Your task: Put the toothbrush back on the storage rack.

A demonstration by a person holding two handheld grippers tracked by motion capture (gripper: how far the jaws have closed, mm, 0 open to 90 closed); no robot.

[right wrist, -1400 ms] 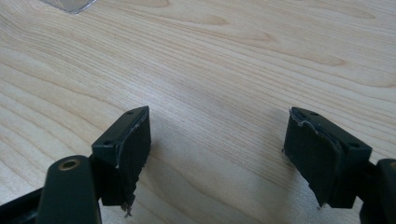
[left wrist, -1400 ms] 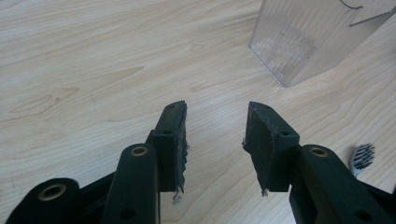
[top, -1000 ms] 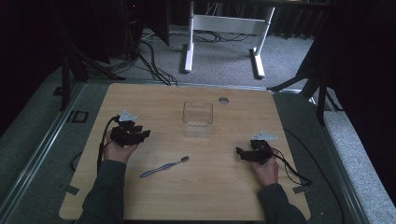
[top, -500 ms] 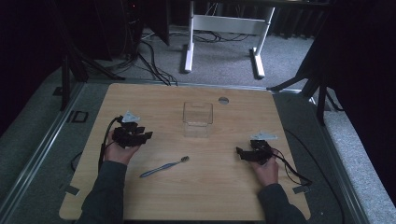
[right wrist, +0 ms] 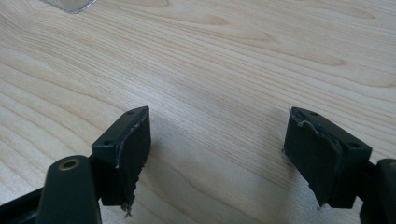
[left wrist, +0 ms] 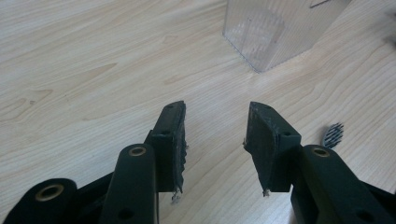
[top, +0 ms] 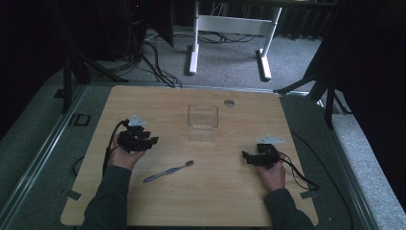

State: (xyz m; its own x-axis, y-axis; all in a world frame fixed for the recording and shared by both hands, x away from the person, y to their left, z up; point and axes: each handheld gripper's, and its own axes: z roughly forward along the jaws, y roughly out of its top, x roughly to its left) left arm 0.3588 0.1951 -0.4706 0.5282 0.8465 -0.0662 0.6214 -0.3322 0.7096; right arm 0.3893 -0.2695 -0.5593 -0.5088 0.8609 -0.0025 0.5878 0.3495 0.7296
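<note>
A clear plastic box (top: 202,116) stands upright at the table's middle back, seen again in the left gripper view as the box (left wrist: 280,28). A grey toothbrush (top: 168,171) lies flat on the wood in front of it, its bristled head (left wrist: 332,134) pointing toward the right. My left gripper (top: 151,141) rests left of the brush, jaws parted and empty (left wrist: 215,116), aimed toward the box. My right gripper (top: 245,156) sits at the right side, jaws wide apart over bare wood (right wrist: 217,121). A corner of the box (right wrist: 70,4) shows at the top left there.
The wooden table (top: 158,105) has a round cable hole (top: 229,102) near its back edge. Cables trail from both grippers over the table's sides. A white desk frame (top: 230,24) stands on the carpet beyond the table.
My left gripper has crept slightly to the right. The right gripper, toothbrush and box have stayed put.
</note>
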